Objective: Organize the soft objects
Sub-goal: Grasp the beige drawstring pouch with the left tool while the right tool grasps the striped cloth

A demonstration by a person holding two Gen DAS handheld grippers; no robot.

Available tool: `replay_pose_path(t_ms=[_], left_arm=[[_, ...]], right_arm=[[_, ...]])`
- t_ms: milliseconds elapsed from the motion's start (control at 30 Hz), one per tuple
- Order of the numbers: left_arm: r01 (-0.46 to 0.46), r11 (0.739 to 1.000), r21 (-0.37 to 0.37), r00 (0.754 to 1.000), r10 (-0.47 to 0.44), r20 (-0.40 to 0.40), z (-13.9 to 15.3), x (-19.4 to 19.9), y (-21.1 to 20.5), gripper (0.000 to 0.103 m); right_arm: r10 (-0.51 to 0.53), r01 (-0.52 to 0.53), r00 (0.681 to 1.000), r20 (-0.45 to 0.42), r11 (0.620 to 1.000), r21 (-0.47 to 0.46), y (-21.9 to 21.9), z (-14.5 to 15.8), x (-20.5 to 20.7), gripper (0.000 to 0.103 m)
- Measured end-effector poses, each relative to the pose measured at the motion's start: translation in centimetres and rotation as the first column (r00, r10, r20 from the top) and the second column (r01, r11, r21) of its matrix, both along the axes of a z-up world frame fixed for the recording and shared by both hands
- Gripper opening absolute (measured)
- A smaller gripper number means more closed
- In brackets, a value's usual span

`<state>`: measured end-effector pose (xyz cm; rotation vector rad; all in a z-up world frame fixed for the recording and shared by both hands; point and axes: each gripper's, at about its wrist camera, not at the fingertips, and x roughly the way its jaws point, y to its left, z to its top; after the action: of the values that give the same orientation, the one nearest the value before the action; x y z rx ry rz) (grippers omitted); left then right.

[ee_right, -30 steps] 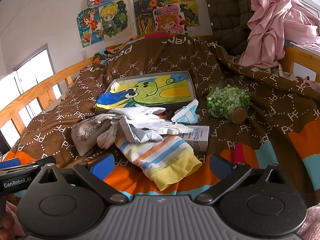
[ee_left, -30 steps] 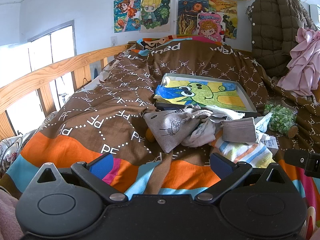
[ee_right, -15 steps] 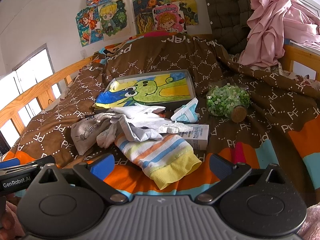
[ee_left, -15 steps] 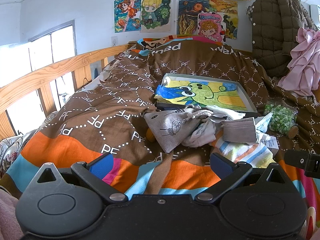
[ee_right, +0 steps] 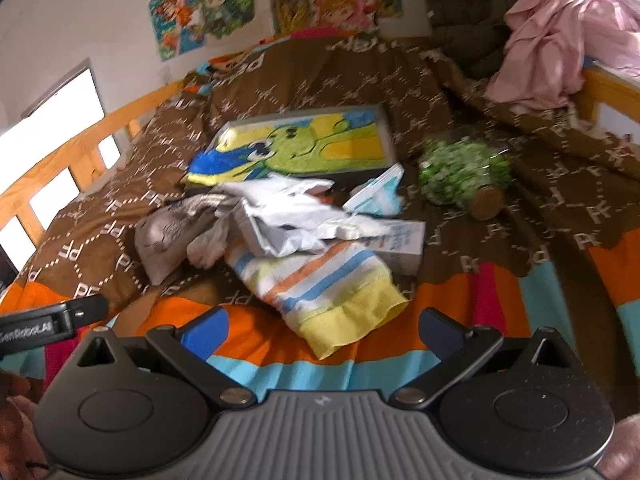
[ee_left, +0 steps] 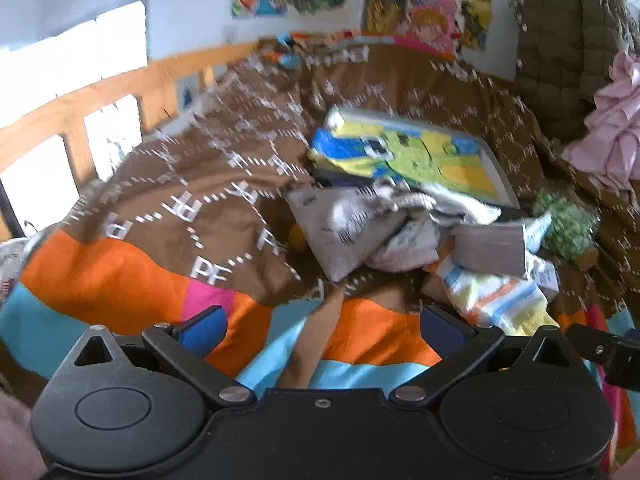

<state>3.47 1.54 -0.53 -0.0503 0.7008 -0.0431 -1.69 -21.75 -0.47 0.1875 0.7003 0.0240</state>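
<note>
A heap of soft things lies on the brown patterned bedspread. It holds a grey drawstring pouch, crumpled white cloth, a small grey-brown folded piece and a striped sock with a yellow cuff. My left gripper is open, short of the pouch, nothing between its fingers. My right gripper is open too, with the sock's yellow cuff just beyond and between its fingertips. Both views are motion-blurred.
A framed cartoon picture lies behind the heap. A small white box, a light blue packet and a corked jar of green bits lie to the right. Wooden rail left; pink clothes far right.
Both grippers have moved forward and lower toward the heap, so it looks larger now. The heap itself has not shifted. Both grippers stay open.
</note>
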Motion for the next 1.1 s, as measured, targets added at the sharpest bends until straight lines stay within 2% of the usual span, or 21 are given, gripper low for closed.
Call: replay_pose_path(t_ms=[100, 233, 300, 433, 600, 700, 833, 967, 1100], left_arm=[[0.042, 0.999, 0.013, 0.998, -0.041, -0.056, 0.0, 1.9, 0.1, 0.102], [0.077, 0.994, 0.081, 0.996, -0.073, -0.055, 0.4, 4.2, 0.5, 0.102], [0.093, 0.991, 0.099, 0.994, -0.088, -0.062, 0.5, 5.5, 0.9, 0.102], [0.155, 0.983, 0.096, 0.986, -0.148, -0.077, 0.4, 8.1, 1.4, 0.102], [0.261, 0.957, 0.124, 0.965, -0.255, -0.057, -0.6, 10.5, 1.0, 0.102], [0.297, 0.944, 0.145, 0.955, -0.297, -0.027, -1.4, 11.5, 0.9, 0.102], [0.334, 0.938, 0.093, 0.943, -0.332, -0.028, -2.3, 12.7, 1.1, 0.102], [0.343, 0.938, 0.043, 0.939, -0.341, -0.045, -3.2, 14.0, 1.3, 0.102], [0.347, 0.938, -0.023, 0.934, -0.347, -0.087, -4.1, 15.1, 1.5, 0.091]], right_arm=[[0.021, -0.02, 0.999, -0.048, 0.999, 0.032, -0.5, -0.6, 1.6, 0.103], [0.05, -0.039, 0.992, -0.115, 0.994, 0.1, -1.1, -1.7, 3.8, 0.103], [0.055, -0.041, 0.992, -0.115, 0.992, 0.116, -1.2, -2.2, 4.6, 0.103], [0.076, -0.073, 0.996, -0.051, 0.995, 0.075, -0.6, -2.8, 5.8, 0.103], [0.144, -0.141, 0.987, -0.074, 0.989, 0.036, 0.7, -4.1, 7.9, 0.103], [0.179, -0.182, 0.983, -0.046, 0.982, -0.055, 1.8, -4.4, 9.1, 0.103], [0.195, -0.195, 0.981, -0.012, 0.973, -0.125, 2.6, -4.7, 10.5, 0.103], [0.192, -0.196, 0.98, -0.044, 0.974, -0.113, 2.6, -5.5, 11.3, 0.103], [0.171, -0.178, 0.982, -0.079, 0.98, -0.093, 2.1, -6.1, 12.1, 0.103]])
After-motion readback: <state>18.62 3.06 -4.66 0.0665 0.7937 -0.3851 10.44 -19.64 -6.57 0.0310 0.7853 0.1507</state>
